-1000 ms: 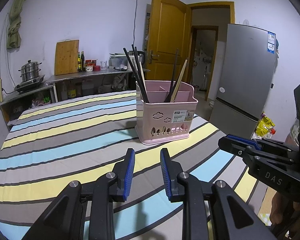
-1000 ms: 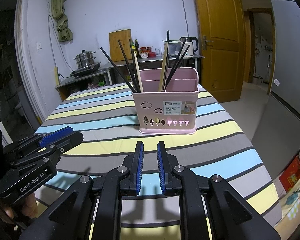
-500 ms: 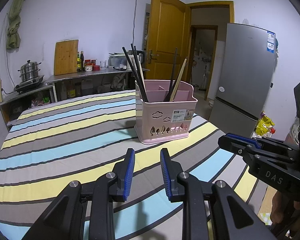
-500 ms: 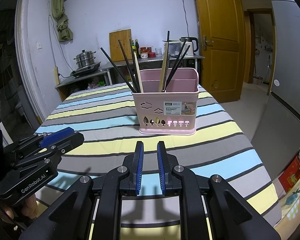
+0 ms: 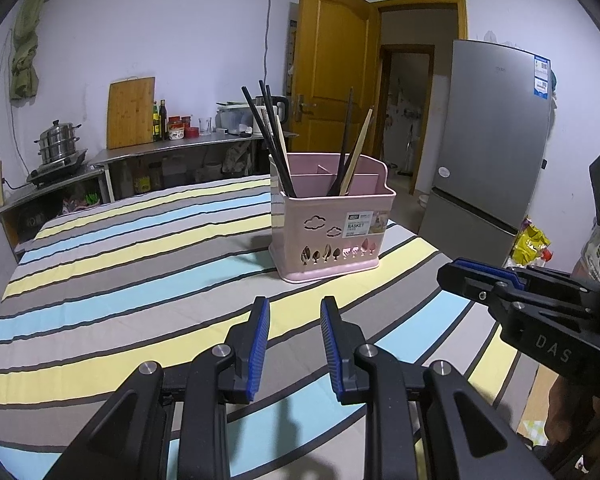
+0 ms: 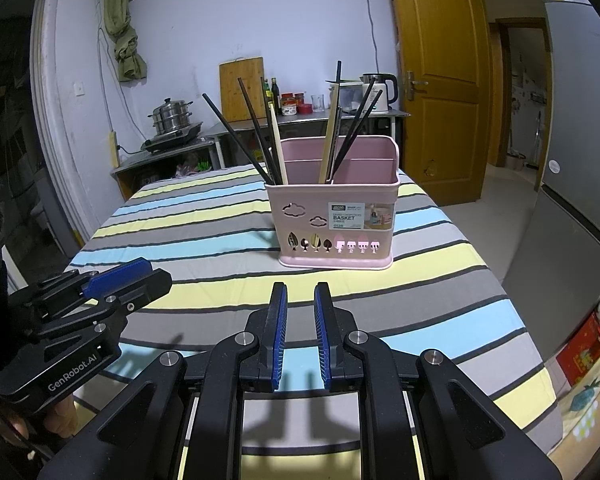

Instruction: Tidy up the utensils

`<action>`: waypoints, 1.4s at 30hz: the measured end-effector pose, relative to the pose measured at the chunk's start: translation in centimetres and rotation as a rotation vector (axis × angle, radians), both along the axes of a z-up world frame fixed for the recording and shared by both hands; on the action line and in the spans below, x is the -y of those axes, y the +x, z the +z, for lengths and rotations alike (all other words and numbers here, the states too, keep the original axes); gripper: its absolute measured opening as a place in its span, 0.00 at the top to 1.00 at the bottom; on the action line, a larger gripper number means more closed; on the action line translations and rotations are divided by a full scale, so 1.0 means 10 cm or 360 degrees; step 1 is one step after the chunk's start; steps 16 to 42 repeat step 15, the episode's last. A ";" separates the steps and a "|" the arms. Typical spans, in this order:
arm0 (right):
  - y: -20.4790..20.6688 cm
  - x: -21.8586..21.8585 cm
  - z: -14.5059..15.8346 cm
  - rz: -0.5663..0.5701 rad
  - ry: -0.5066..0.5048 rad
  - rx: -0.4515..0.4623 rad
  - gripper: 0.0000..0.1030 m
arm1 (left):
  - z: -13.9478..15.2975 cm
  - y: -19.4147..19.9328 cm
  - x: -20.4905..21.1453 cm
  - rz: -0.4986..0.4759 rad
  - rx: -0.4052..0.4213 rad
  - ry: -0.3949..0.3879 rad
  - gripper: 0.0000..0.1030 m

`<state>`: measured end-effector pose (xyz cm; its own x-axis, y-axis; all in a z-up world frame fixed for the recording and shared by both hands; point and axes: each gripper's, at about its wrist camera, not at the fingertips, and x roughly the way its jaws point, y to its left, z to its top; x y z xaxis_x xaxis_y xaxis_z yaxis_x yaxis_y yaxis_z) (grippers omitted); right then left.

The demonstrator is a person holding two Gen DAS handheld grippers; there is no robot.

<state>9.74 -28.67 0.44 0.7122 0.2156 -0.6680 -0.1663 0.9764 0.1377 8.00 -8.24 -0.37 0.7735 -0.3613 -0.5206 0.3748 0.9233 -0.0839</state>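
Observation:
A pink utensil basket point(image 5: 330, 226) point(image 6: 336, 220) stands on the striped tablecloth point(image 5: 140, 280) point(image 6: 204, 240). Black chopsticks point(image 5: 268, 140) point(image 6: 244, 132) and pale wooden ones point(image 5: 358, 152) point(image 6: 331, 136) lean in its compartments. My left gripper point(image 5: 294, 304) is open and empty, low over the cloth, short of the basket. My right gripper point(image 6: 301, 290) has a narrow gap between its blue pads and holds nothing. Each gripper shows in the other's view, the right one point(image 5: 484, 276) and the left one point(image 6: 124, 276).
A steel counter point(image 5: 188, 148) at the back carries a cutting board point(image 5: 131, 112), bottles, jars and a kettle point(image 6: 378, 88). A steamer pot point(image 5: 58, 144) sits at the left. A grey fridge point(image 5: 496, 136) and a wooden door point(image 6: 436, 80) stand right of the table.

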 end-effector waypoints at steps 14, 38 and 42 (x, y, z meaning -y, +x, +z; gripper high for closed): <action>0.01 0.00 0.00 0.0002 -0.0003 -0.0003 0.86 | -0.01 0.01 -0.01 -0.0012 -0.0006 0.0009 0.75; 0.01 0.00 0.00 0.0002 -0.0003 -0.0003 0.86 | -0.01 0.01 -0.01 -0.0011 -0.0006 0.0007 0.75; 0.01 0.00 0.00 0.0002 -0.0003 -0.0003 0.86 | -0.01 0.01 -0.01 -0.0011 -0.0006 0.0007 0.75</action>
